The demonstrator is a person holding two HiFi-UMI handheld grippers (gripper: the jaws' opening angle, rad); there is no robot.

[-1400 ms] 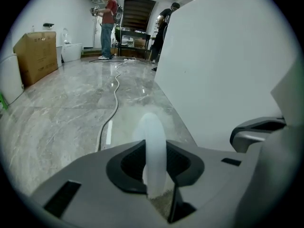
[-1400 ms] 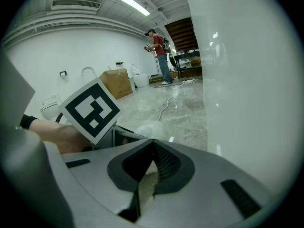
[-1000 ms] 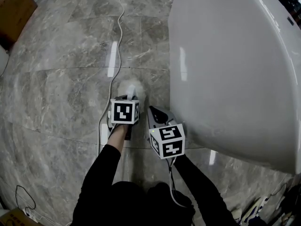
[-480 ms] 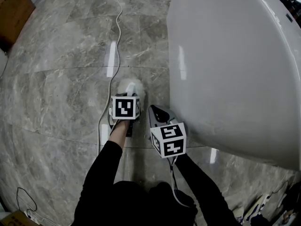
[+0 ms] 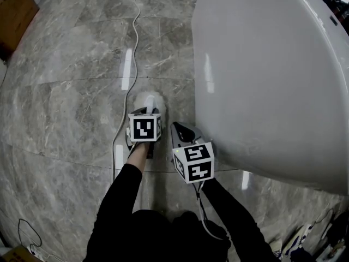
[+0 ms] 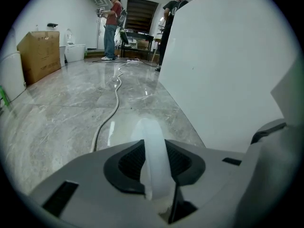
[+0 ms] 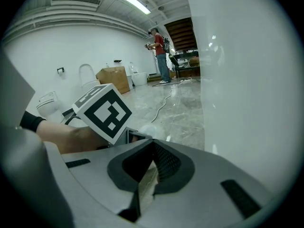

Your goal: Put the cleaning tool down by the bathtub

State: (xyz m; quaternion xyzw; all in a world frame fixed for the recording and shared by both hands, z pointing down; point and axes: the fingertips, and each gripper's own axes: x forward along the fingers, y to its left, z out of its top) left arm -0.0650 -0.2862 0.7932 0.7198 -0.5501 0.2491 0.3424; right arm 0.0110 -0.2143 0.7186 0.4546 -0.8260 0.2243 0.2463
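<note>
- Beside the tub [image 5: 262,81], tool [image 5: 149,99] largely hidden under left gripper [image 5: 146,112]; its handle [image 6: 154,160] blurred close up.
- The tub itself runs off the head view's right edge.

Tub [image 5: 262,81] blocks R; cable [image 5: 137,42] crosses open floor [image 5: 65,108] L.

Count: one bathtub [image 5: 262,81], one cleaning tool [image 5: 148,99], two grippers [image 5: 146,112] [image 5: 182,130], one floor cable [image 6: 116,101], one cardboard box [image 6: 40,51], two people [image 6: 111,30] [image 6: 170,20] far back.

white bathtub [image 5: 262,81] right, grey veined marble floor [image 5: 65,91] left. whitish cleaning tool [image 5: 148,100]; black-and-white square markers on left gripper [image 5: 146,112], right gripper [image 5: 179,129].
</note>
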